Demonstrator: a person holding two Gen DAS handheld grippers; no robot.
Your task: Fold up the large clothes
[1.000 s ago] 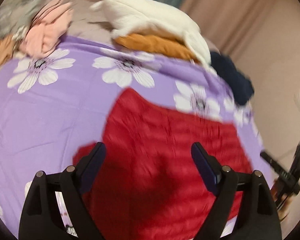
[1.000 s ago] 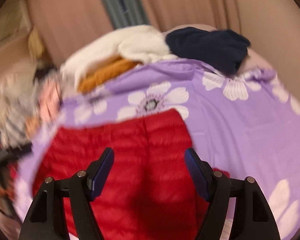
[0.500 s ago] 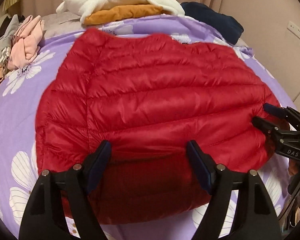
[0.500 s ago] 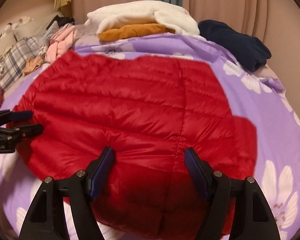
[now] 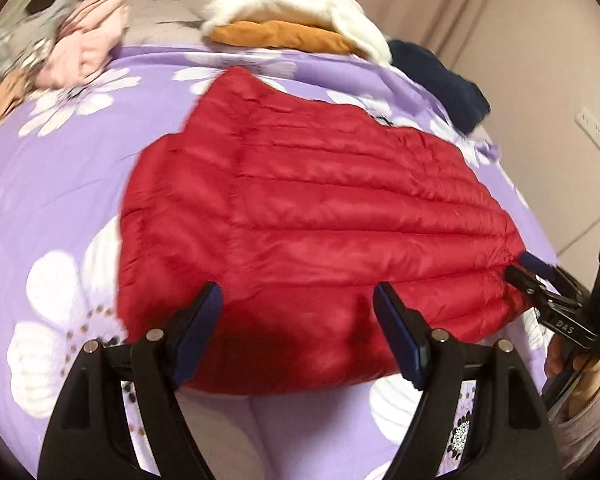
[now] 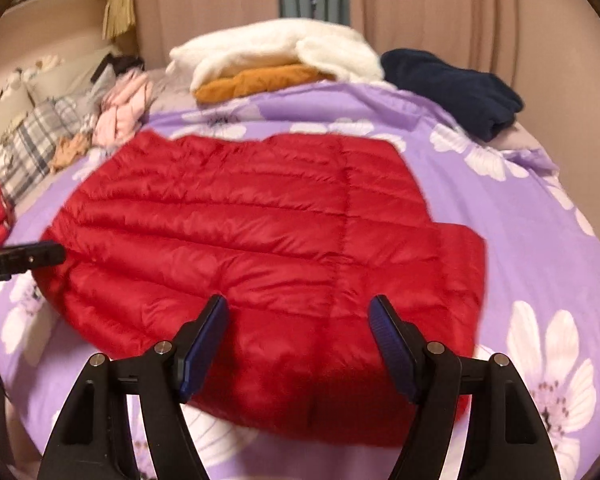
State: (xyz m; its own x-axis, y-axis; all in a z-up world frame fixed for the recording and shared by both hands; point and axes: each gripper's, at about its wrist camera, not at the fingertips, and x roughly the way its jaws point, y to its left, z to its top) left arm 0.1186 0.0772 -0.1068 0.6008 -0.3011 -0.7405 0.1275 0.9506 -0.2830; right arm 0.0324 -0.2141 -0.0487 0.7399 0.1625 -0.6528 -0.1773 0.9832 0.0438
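Here, in the left wrist view, the left tongs [image 5: 296, 312] have just been closing but stand wide, gripping nothing, above the red down jacket [image 5: 320, 216] spread flat on the purple floral bedsheet [image 5: 52, 184]. In the right wrist view, the right tongs [image 6: 298, 326] gape likewise over its near hem, empty.

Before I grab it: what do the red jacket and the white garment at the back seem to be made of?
Red jacket: looks like a thin, slick synthetic shell, perhaps nylon, with padded fill; it has a slight sheen and stitched horizontal puffy channels. White garment: seems to be fleece or plush, matte and fuzzy, with soft thick edges. The blur leaves both uncertain.
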